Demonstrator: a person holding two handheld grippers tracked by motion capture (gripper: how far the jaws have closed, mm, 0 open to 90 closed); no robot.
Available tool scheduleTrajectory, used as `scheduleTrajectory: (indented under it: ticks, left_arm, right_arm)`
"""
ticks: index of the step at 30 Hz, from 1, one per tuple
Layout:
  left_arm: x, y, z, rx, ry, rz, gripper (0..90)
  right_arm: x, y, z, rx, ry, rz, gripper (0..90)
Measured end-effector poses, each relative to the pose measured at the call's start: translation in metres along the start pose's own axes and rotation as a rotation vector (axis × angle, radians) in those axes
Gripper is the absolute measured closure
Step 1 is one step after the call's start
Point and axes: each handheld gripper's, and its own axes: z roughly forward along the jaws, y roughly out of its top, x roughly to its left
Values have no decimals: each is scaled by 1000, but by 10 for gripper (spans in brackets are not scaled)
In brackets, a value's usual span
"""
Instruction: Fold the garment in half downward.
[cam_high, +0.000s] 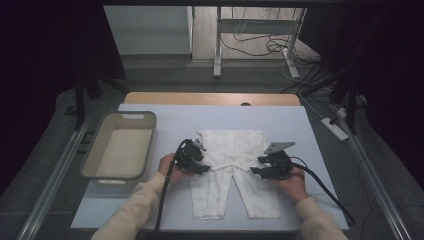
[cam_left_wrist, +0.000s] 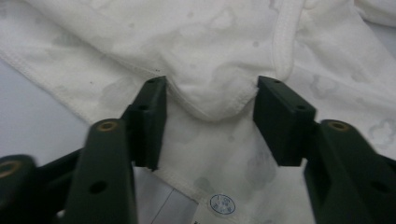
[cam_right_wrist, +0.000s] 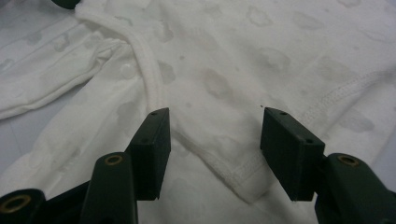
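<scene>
Dark curtains ring a pale blue table (cam_high: 165, 210), where the high view shows a white baby garment (cam_high: 235, 170) lying flat at centre frame and an empty beige basket (cam_high: 120, 145) at left. From above, the left gripper (cam_high: 199, 162) and right gripper (cam_high: 260, 167) sit at the garment's two sides. Each gripper view adds detail: the left one's jaws stand apart around a folded hem corner (cam_left_wrist: 210, 105), with a small printed label (cam_left_wrist: 222, 204) below; the right one's jaws also stand apart, straddling a stitched corner (cam_right_wrist: 243, 179).
</scene>
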Motion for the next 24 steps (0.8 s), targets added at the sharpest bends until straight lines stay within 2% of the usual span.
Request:
scheduleTrajectory:
  ticks: [3, 9, 11, 15, 18, 24]
  left_arm:
    - [1, -1, -1, -4, -15, -1, 640]
    - [4, -2, -1, -7, -33, -8, 773]
    - [5, -3, -1, -10, -36, -20, 799]
    - [5, -3, -1, -13, -37, -26, 834]
    - [5, -3, -1, -15, -37, -26, 842]
    - [6, -6, -7, -29, -49, -32, 843]
  right_arm:
    - [2, -1, 2, 2, 1, -14, 444]
    - [5, -1, 3, 6, -44, -53, 556]
    - [6, -1, 2, 11, -68, -74, 648]
    - [4, -1, 1, 15, -84, -79, 804]
    - [4, -1, 0, 18, -79, -73, 851]
    - [5, 0, -6, 0, -61, -66, 870]
